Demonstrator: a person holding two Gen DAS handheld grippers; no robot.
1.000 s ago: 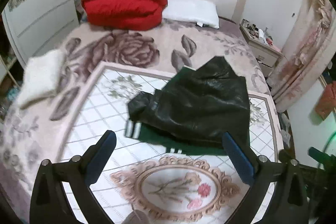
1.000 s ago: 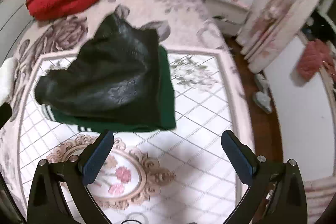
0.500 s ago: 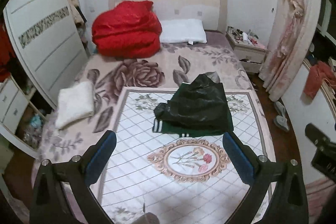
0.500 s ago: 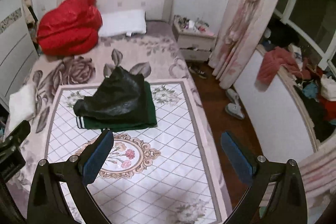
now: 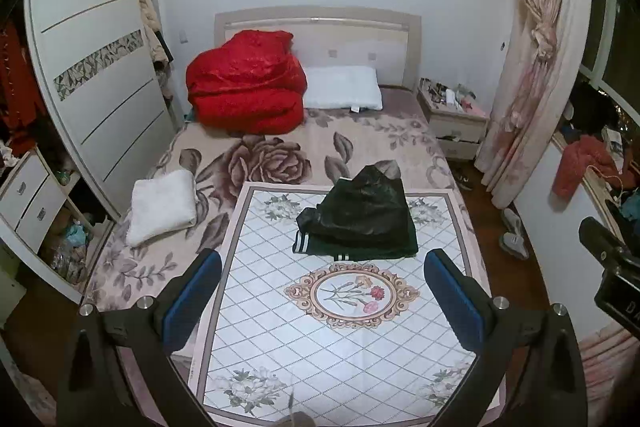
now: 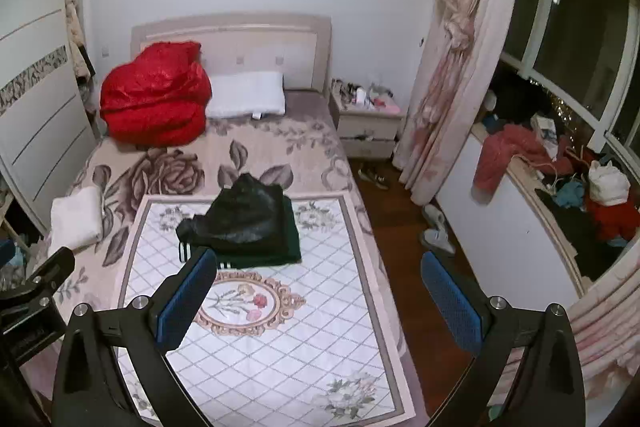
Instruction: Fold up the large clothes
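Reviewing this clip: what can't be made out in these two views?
- Green garment: mostly covered by the black jacket in both views, so its type and fold are unclear.
- Nightstand clutter: too small to identify.
- Windowsill clothes pile: tangled, and cut off at the left view's edge.
- The person: out of frame; only the left gripper and right gripper show, jaws open.

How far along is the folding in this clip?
Done: a black jacket lies folded atop a folded green garment on the white mat. In hand: nothing; left gripper and right gripper are open and clear of the stack. Left: no unfolded clothes show on the bed.
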